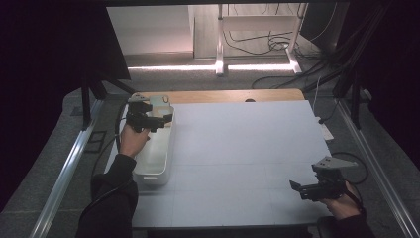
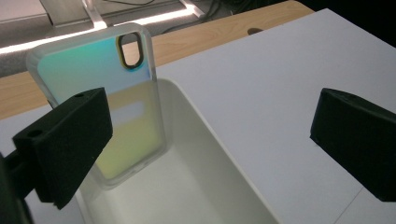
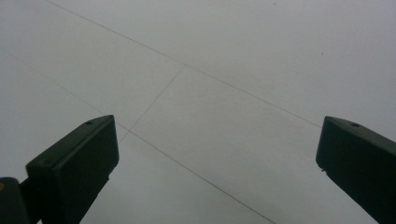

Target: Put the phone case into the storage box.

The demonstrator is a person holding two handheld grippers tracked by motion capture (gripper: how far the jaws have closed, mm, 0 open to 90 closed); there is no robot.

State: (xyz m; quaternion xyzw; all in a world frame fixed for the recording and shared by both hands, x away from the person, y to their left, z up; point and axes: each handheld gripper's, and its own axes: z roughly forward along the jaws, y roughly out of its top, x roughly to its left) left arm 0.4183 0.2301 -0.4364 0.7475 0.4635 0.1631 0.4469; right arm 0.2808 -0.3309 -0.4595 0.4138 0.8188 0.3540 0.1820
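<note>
Just phone case (image 2: 116, 100) in bin (image 2: 219, 154)

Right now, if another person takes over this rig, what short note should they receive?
Left claw: open, holding nothing, over the far end of the white bin.
Right claw: open, holding nothing, over bare white table at the near right.
Phone case: iridescent, leaning upright in the bin's far end, beside the left claw.
Done: case is in the bin, not gripped.
Left: probably to grasp or settle the case.

high: above, facing forward-down | gripper views: close, along jaws | shared: white table (image 1: 237, 148)
</note>
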